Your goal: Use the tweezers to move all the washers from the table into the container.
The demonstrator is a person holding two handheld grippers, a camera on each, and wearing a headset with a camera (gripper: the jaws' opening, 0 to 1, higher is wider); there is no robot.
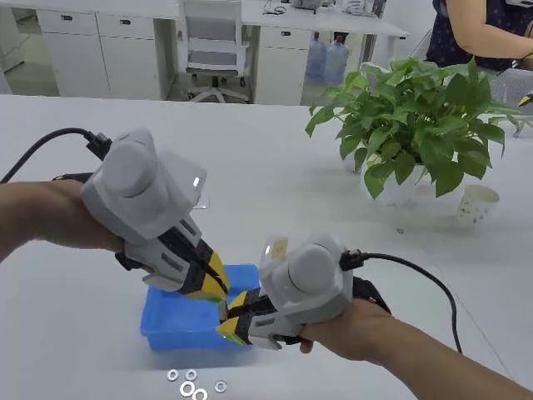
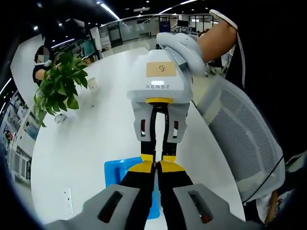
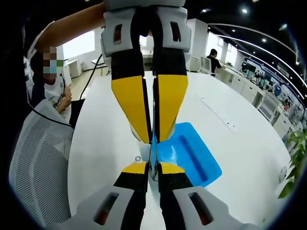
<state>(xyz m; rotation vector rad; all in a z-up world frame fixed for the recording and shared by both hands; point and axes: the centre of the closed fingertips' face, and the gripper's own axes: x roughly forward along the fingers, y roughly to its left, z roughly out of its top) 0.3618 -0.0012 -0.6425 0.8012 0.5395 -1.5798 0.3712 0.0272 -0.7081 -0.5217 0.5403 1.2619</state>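
Left gripper (image 1: 218, 289) and right gripper (image 1: 231, 322) clamped shut tip-to-tip on tweezers (image 3: 153, 152); you get barely a sliver.

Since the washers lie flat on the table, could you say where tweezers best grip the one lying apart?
Probably grip that washer across its ring, one tip of the tweezers in the hole, one outside, coming steeply from above: lying flat and thin, it offers little edge from the side.

Left gripper (image 1: 218, 290) and right gripper (image 1: 226, 318) tip to tip, both pairs of fingers (image 3: 132, 100) closed, angled downward.
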